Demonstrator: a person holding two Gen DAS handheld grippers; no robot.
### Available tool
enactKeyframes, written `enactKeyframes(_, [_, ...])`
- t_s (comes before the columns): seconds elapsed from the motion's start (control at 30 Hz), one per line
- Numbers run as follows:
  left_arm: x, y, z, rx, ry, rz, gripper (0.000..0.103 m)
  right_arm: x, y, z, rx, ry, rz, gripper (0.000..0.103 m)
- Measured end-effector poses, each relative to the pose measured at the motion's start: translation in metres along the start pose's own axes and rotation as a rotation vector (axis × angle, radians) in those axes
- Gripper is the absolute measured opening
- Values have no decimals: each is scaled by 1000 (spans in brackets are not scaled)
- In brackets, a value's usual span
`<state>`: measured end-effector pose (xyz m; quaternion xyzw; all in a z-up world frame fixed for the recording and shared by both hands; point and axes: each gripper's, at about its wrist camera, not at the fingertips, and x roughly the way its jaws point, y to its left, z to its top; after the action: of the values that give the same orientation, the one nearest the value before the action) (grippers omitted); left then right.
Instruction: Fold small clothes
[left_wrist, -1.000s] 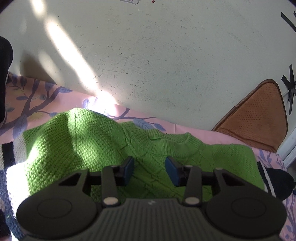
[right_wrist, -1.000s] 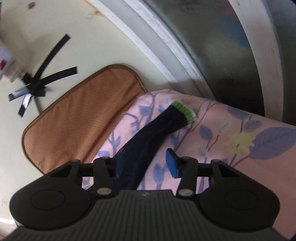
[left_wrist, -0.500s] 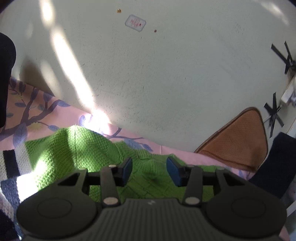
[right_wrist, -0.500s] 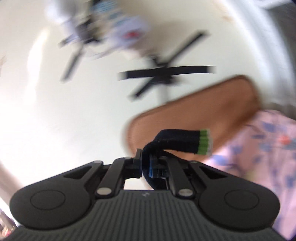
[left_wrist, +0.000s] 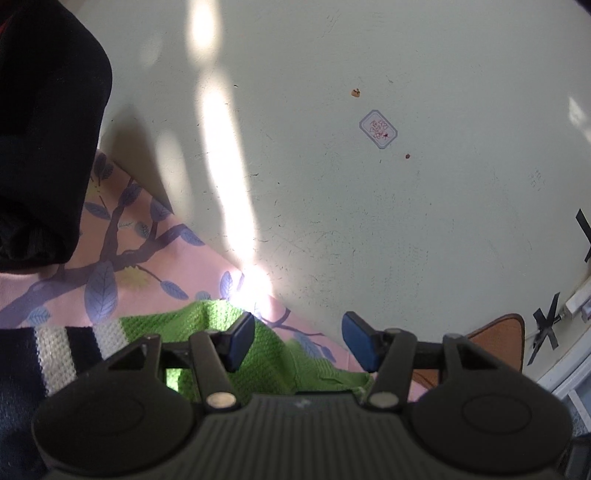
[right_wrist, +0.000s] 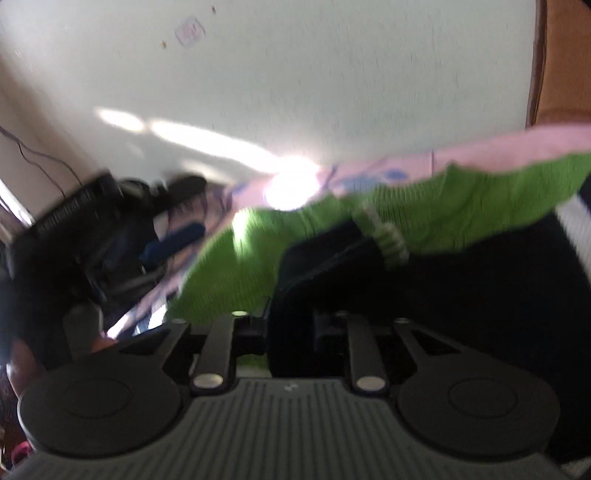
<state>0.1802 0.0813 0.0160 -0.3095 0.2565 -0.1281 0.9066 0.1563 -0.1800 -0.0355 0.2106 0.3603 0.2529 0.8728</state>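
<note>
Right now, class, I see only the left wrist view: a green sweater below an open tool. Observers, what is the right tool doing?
Observer: The dark sleeve sits in the right tool. Its jaws are opening, and blur hides whether the pads press on the sleeve.
Operator: Where is that sleeve's cuff?
Observer: The green-and-white cuff lies over the green sweater, ahead of the tool.
Operator: Anything off to the side?
Observer: A thin dark cable runs down the wall at the left edge.
</note>
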Motion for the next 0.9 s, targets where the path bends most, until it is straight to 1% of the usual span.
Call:
enactKeyframes(0.03, [1,-1,-1,8,7,0,54,-13,-2,1,-10,-10,7,32])
enactKeyframes(0.07, [4,-2,-3,13,17,-3,54,-34,-3,4,-33,-64,11,42])
enactKeyframes(0.1, [6,-3,-5,18,30,-6,54,-54,-10,11,-60,-139,-13,47])
enactKeyframes(0.13, [8,-5,-7,27,42,-8,54,-72,-16,18,-86,-219,-60,54])
enactKeyframes(0.17, [9,-7,-10,41,49,-10,54,-91,-22,21,-100,-295,-128,60])
enactKeyframes(0.2, [10,-11,-12,60,55,-14,54,-101,-31,26,-101,-343,-193,63])
enactKeyframes(0.23, [10,-15,-15,82,60,-19,54,-108,-42,29,-100,-368,-282,67])
enactKeyframes(0.27, [11,-18,-17,100,67,-22,54,-109,-52,33,-100,-371,-360,68])
enactKeyframes(0.3, [14,-21,-20,122,77,-22,54,-109,-65,35,-91,-362,-440,68])
enactKeyframes(0.33, [15,-24,-22,139,87,-22,54,-106,-79,36,-71,-332,-479,68])
enactKeyframes(0.37, [17,-26,-24,155,98,-22,54,-100,-90,37,-48,-284,-488,65])
enactKeyframes(0.4, [18,-28,-26,169,106,-20,54,-94,-98,36,-37,-230,-481,54])
enactKeyframes(0.43, [18,-29,-28,178,109,-17,54,-89,-104,34,-42,-186,-479,11])
enactKeyframes(0.47, [19,-30,-28,183,110,-13,54,-87,-104,30,-50,-210,-516,13])
enactKeyframes(0.5, [20,-30,-29,187,112,-6,54,-93,-107,27,-37,-226,-546,13])
enactKeyframes(0.57, [25,-28,-30,196,136,33,54,-93,-113,25,3,-239,-560,13])
enactKeyframes(0.6, [30,-27,-32,202,162,65,54,-92,-110,23,-18,-242,-577,14])
enactKeyframes(0.63, [36,-25,-33,201,191,90,54,-90,-103,22,-59,-244,-610,20])
enactKeyframes(0.67, [40,-21,-33,186,219,100,53,-94,-96,20,-82,-265,-639,31])
enactKeyframes(0.7, [39,-18,-32,166,217,88,53,-102,-88,18,-87,-308,-655,36])
enactKeyframes(0.73, [37,-15,-29,145,207,75,54,-115,-79,15,-70,-384,-630,40])
enactKeyframes(0.77, [34,-14,-28,130,195,69,54,-126,-72,13,-42,-423,-563,40])
enactKeyframes(0.8, [31,-12,-26,118,181,66,54,-126,-66,18,-9,-417,-495,40])
enactKeyframes(0.83, [25,-12,-22,101,159,61,54,-116,-61,25,16,-364,-429,38])
enactKeyframes(0.87, [18,-12,-17,80,137,56,54,-101,-54,26,15,-282,-380,35])
enactKeyframes(0.9, [9,-13,-10,50,111,52,54,-87,-48,24,1,-212,-360,31])
